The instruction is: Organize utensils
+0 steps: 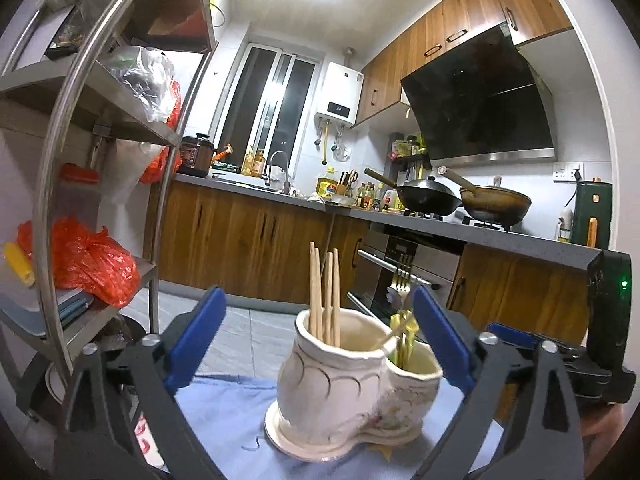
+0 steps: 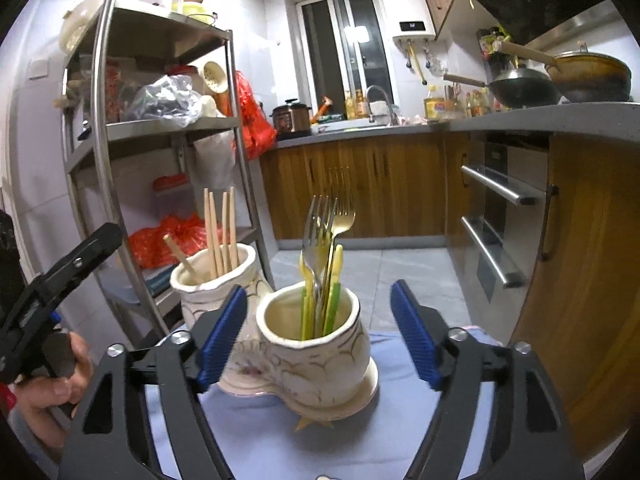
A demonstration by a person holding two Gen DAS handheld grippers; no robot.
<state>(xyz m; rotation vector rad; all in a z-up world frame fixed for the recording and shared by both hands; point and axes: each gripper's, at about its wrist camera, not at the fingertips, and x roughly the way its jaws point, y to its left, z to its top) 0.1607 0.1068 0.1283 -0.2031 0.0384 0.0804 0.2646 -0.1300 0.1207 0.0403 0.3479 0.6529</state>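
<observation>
A white ceramic double-cup utensil holder [image 1: 332, 392] [image 2: 316, 356] stands on a blue cloth [image 1: 224, 412] [image 2: 264, 436]. One cup holds several wooden chopsticks [image 1: 326, 292] [image 2: 220, 232]. The other cup holds several forks [image 2: 326, 232] [image 1: 402, 280] with yellow and green handles. My left gripper [image 1: 316, 344] is open and empty, with its fingers on either side of the holder. My right gripper [image 2: 318, 332] is open and empty, its fingers flanking the fork cup. The left gripper also shows at the left edge of the right wrist view [image 2: 60, 272].
A steel shelf rack [image 1: 100, 128] [image 2: 160, 128] with red bags stands to the left. Wooden cabinets and a grey counter [image 1: 460, 228] [image 2: 520, 120] with woks run behind and to the right. An oven [image 2: 496, 216] is at the right.
</observation>
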